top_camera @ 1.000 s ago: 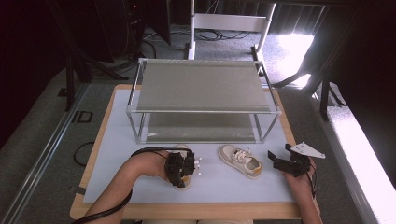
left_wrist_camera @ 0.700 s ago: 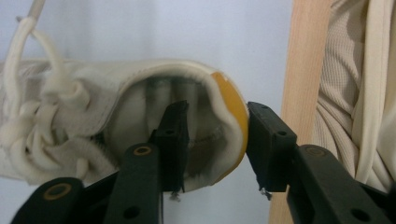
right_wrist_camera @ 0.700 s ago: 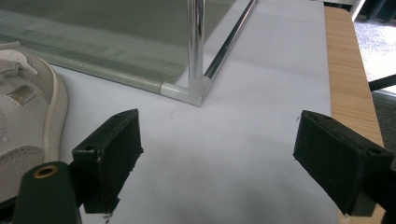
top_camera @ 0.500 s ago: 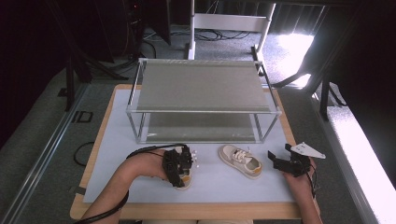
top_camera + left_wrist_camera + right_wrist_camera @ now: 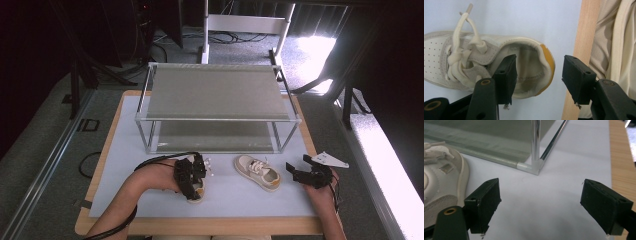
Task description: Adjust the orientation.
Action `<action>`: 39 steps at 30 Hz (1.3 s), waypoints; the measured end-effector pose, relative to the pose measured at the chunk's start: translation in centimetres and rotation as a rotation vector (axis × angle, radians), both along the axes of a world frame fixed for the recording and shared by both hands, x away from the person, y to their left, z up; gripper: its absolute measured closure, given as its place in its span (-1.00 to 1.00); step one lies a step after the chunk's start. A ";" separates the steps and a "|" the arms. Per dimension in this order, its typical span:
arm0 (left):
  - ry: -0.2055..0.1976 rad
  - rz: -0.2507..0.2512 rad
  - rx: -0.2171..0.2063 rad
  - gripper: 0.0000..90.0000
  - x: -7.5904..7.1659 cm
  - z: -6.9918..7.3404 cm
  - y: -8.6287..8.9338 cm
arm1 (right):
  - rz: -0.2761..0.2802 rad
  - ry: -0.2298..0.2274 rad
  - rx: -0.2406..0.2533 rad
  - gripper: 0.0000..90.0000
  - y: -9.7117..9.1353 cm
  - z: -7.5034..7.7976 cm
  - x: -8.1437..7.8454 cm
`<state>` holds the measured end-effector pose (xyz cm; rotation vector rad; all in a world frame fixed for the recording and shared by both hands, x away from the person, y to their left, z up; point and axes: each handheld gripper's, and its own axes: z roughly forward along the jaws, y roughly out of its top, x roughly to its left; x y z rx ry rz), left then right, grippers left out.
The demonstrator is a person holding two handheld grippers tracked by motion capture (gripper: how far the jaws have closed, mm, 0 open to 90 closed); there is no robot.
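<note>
Two small cream shoes lie on the white mat in front of a shelf rack. The left shoe (image 5: 196,192) (image 5: 469,57) has laces and an orange heel tab. My left gripper (image 5: 192,184) (image 5: 539,75) is open and straddles its heel: one jaw is inside the shoe's opening, the other outside behind the heel. The right shoe (image 5: 257,172) (image 5: 441,177) lies free in the middle. My right gripper (image 5: 298,167) (image 5: 540,200) stands wide open just right of it, low over the mat, with nothing between its jaws.
A two-tier metal rack (image 5: 215,120) with grey shelves stands at the back of the mat; its front right corner post (image 5: 535,157) is just ahead of my right gripper. The wooden table edge (image 5: 579,37) and the person's clothing lie close behind the left shoe.
My left gripper has shifted slightly over the left shoe's heel. The right gripper and the right shoe have not moved.
</note>
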<state>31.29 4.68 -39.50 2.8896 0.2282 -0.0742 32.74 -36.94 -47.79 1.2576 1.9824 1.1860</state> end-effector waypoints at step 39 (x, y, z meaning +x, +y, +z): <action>0.022 -0.028 0.013 0.02 0.0 0.2 -0.4 | 0.750 0.180 -0.492 -0.06 6.0 11.0 -1.8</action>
